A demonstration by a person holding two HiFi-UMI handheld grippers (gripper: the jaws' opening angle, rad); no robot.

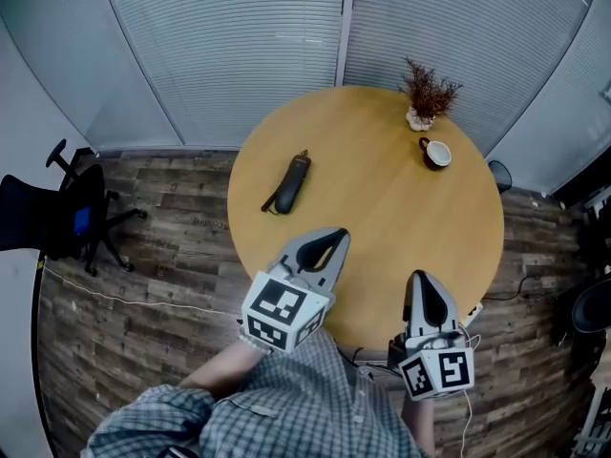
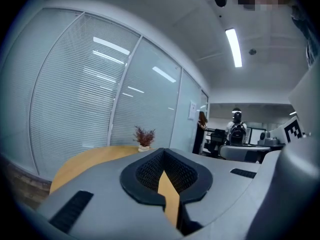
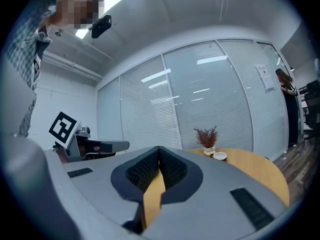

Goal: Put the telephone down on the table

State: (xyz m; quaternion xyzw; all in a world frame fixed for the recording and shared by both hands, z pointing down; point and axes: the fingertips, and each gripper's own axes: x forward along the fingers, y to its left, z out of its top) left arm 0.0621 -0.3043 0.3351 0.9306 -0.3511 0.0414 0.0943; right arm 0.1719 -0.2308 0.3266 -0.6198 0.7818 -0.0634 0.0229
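The telephone [image 1: 288, 185], a dark handset with a short cord stub, lies flat on the left part of the round wooden table [image 1: 382, 218]. My left gripper [image 1: 334, 239] hovers over the table's near edge, below and right of the handset and apart from it. Its jaws are shut with nothing between them, as the left gripper view [image 2: 162, 152] also shows. My right gripper [image 1: 421, 281] is at the near right edge of the table, shut and empty; its tips meet in the right gripper view [image 3: 159, 149]. Neither gripper view shows the handset.
A small potted dried plant [image 1: 427, 93] and a dark cup with a white inside [image 1: 437, 153] stand at the table's far right. A black office chair [image 1: 57, 208] is on the wooden floor to the left. Glass walls with blinds curve behind the table.
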